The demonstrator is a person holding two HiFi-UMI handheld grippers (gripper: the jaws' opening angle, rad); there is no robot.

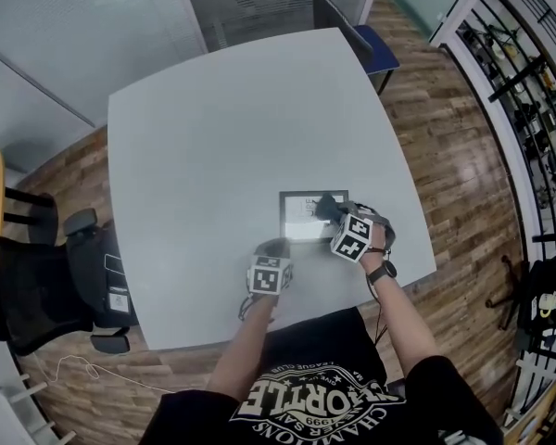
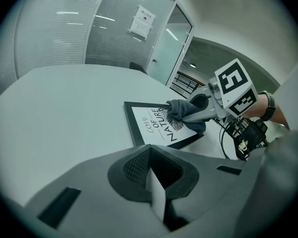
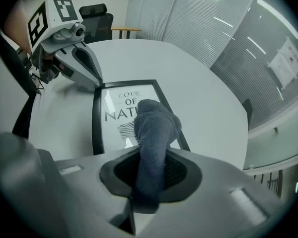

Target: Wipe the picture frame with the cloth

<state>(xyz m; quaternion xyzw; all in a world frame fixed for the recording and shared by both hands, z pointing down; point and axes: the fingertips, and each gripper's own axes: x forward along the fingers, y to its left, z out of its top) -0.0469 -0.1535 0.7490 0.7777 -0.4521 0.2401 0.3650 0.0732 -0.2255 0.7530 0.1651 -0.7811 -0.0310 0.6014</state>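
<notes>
Nearest the person, the left tool (image 2: 156,185) has its jaws shut together on nothing, its tip just beside a near corner of the picture frame (image 1: 284,217). The right tool (image 3: 148,185) is clamped on the dark cloth (image 3: 156,125), whose bunched end rests on the frame's glass. The frame lies flat near the front edge of the grey bench (image 1: 213,128), and a blue chair (image 1: 374,46) stands at the far side.

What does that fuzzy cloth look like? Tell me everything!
The cloth is dark blue-grey and fuzzy, like a soft towel. It is bunched into a thick roll instead of lying flat. The right gripper pinches one end between its jaws. The other end sticks forward and presses down on the printed picture inside the black picture frame, which lies flat on the table.
</notes>
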